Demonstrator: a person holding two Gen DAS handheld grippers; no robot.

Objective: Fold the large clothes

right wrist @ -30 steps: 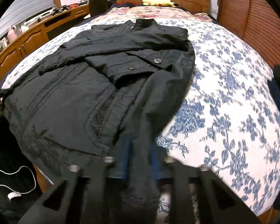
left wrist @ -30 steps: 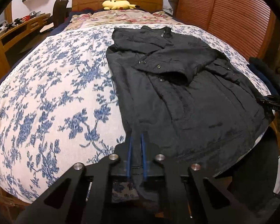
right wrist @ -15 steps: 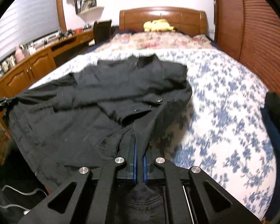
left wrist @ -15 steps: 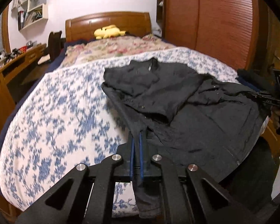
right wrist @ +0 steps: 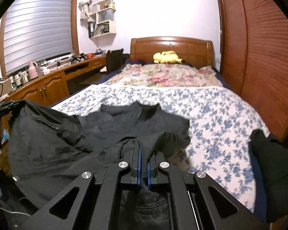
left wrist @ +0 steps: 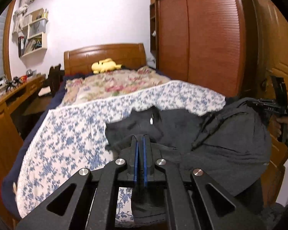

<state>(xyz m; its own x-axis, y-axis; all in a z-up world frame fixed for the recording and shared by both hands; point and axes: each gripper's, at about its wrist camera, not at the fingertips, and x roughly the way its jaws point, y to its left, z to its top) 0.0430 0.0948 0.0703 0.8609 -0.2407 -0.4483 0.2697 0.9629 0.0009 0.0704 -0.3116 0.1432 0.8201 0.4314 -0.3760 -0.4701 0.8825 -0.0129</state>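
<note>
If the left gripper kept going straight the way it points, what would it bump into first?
Probably the black fabric jacket it already pinches: the left gripper aims slightly downward at the bunched cloth just past its fingers, with the blue-flowered white bedspread beyond. Depth is hard to judge.

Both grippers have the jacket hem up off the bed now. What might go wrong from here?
1. The left gripper and right gripper each pinch only a thin edge of the black jacket; it may slip out.
2. The loose folded sleeve could flop open.
3. The floral bedspread may drag and bunch.
</note>
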